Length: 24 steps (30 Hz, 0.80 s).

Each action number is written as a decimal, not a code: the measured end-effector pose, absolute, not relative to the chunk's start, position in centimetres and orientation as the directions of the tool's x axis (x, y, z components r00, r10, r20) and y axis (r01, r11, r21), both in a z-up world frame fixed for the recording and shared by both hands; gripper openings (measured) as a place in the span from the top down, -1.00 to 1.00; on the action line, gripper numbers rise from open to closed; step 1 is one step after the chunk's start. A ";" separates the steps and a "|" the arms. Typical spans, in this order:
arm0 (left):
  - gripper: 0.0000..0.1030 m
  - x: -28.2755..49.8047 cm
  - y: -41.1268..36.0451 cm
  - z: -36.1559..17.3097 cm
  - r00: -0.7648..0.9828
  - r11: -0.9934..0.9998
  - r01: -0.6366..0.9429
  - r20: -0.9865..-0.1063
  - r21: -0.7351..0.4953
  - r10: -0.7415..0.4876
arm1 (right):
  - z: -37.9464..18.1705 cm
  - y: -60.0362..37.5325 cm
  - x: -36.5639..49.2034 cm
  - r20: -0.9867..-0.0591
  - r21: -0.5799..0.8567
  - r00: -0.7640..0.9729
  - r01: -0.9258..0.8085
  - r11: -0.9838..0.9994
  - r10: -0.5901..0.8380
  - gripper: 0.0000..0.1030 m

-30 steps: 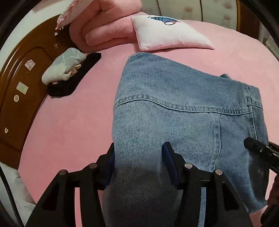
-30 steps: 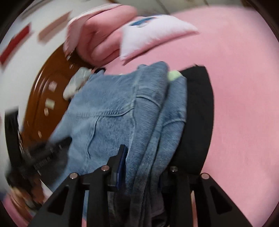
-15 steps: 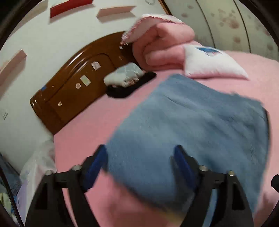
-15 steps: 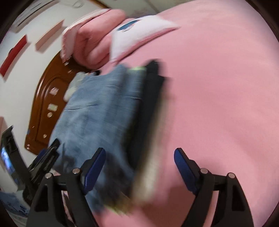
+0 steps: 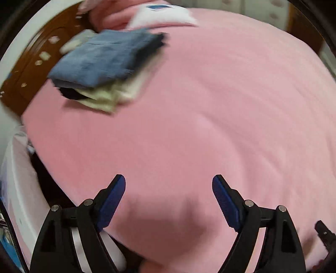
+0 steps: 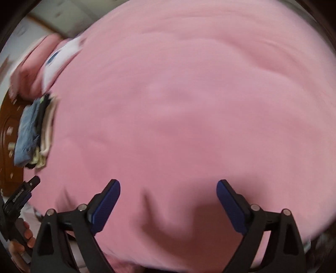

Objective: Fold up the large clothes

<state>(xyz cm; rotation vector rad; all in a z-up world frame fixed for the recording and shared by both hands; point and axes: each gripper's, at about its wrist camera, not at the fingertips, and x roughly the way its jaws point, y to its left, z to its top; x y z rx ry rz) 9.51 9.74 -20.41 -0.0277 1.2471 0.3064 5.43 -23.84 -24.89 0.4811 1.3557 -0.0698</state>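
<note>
A folded blue denim garment (image 5: 103, 61) lies on top of a stack of folded clothes, with a black piece and a cream piece (image 5: 105, 96) under it, at the far left of the pink bed (image 5: 210, 115). The stack also shows in the right wrist view (image 6: 31, 134) at the left edge. My left gripper (image 5: 169, 184) is open and empty, far back from the stack, over bare pink sheet. My right gripper (image 6: 168, 189) is open and empty, also over bare sheet. Both views are blurred by motion.
A brown wooden headboard (image 5: 25, 71) stands behind the stack. A rolled pink quilt (image 6: 27, 71) and a white pillow (image 5: 163, 14) lie at the head of the bed. A white container (image 5: 19, 189) stands beside the bed at lower left. The left gripper's tip (image 6: 23, 195) shows in the right wrist view.
Both grippers have let go of the folded denim and opened. They have pulled back away from the stack, which now lies far off at the head of the bed.
</note>
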 end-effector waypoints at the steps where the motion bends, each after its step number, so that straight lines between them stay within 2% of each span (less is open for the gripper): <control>1: -0.62 8.6 7.7 -19.9 0.275 0.969 -0.208 -0.943 0.131 0.186 | -24.4 -25.5 4.1 -0.952 0.279 0.225 0.356 0.892 0.208 -0.83; 5: -0.62 6.7 1.4 -16.5 0.277 0.986 -0.069 -0.946 0.153 0.166 | -21.0 -31.8 -2.5 -0.969 0.219 0.214 0.507 0.834 0.125 -0.83; 7: -0.62 5.3 -1.9 -13.5 0.304 0.985 0.036 -0.941 0.169 0.151 | -19.0 -33.6 -4.8 -0.965 0.231 0.235 0.538 0.811 0.119 -0.83; 10: -0.62 3.7 -4.9 -9.5 0.337 0.971 0.096 -0.925 0.217 0.174 | -16.1 -34.4 -6.1 -0.962 0.235 0.248 0.549 0.802 0.112 -0.83; 14: -0.62 1.7 -7.2 -5.8 0.317 0.971 0.139 -0.938 0.193 0.141 | -12.3 -34.4 -5.6 -0.959 0.250 0.244 0.481 0.840 0.146 -0.84; 18: -0.62 1.3 -7.5 -3.1 0.316 0.981 0.113 -0.942 0.156 0.114 | -7.4 -32.7 -4.7 -0.938 0.273 0.308 0.373 0.887 0.160 -0.84; 24: -0.62 2.0 -6.8 1.5 0.410 0.983 0.084 -0.905 0.163 0.115 | -1.7 -29.4 -2.5 -0.925 0.223 0.353 0.216 0.951 0.137 -0.87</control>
